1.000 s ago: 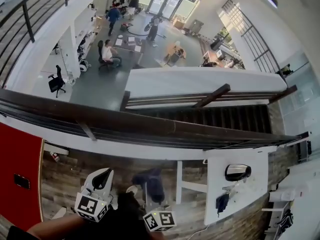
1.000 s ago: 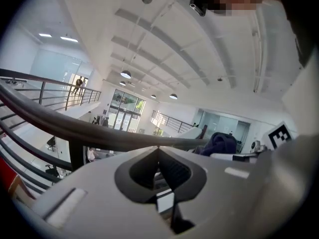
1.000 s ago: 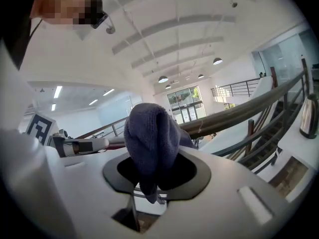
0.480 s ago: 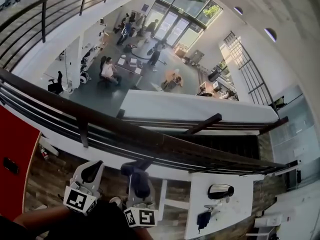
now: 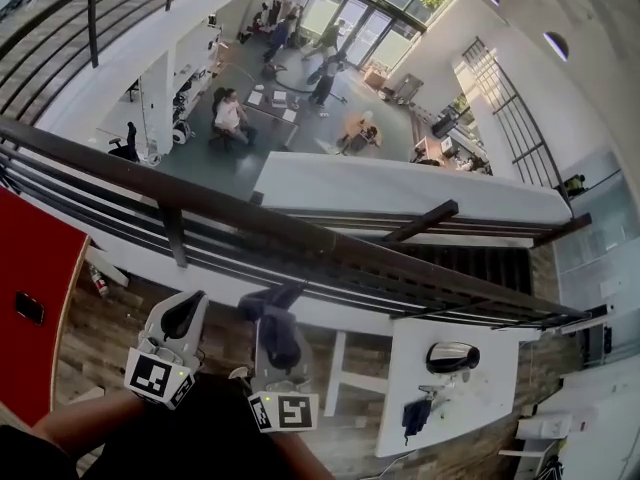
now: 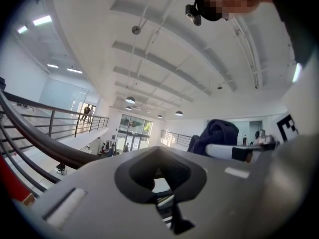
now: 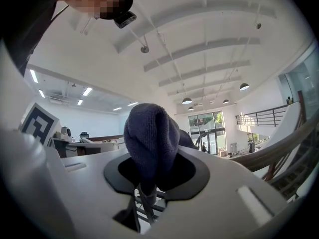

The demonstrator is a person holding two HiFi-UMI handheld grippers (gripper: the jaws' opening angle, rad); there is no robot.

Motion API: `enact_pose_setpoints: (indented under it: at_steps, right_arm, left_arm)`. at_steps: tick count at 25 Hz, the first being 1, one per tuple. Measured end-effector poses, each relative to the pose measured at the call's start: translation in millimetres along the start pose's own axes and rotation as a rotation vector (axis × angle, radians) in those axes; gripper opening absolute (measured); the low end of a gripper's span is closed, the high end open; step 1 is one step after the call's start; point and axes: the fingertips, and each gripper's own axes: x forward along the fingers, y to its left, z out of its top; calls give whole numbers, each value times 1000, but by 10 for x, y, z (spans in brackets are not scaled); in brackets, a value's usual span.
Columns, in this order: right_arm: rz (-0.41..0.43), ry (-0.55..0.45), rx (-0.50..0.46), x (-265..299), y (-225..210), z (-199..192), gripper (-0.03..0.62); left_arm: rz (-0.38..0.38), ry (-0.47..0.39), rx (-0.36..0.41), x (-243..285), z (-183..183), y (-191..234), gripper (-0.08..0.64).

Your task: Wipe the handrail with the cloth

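Nearer the handrail [image 5: 330,251] now than a moment ago, the right gripper [image 5: 281,353] has its fingers clamped on the dark blue cloth [image 5: 270,308], bunched upward just short of the rail, seemingly ready to wipe. The left gripper [image 5: 183,316], fingers together and empty, waits just left.

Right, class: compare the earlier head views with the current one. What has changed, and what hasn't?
The right gripper, shut on the cloth, has risen toward the handrail and shifted left, closer to the left gripper. The cloth now sits just under the rail; whether it touches can't be told. The left gripper stayed low, shut and empty.
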Motion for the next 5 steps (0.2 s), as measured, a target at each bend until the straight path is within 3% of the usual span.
enact_pose_setpoints:
  at_steps: [5]
  right_arm:
    - [41,-41,-13,-12,75,125,101]
  left_arm:
    - [0,-1,-4,-24,21,-38,0]
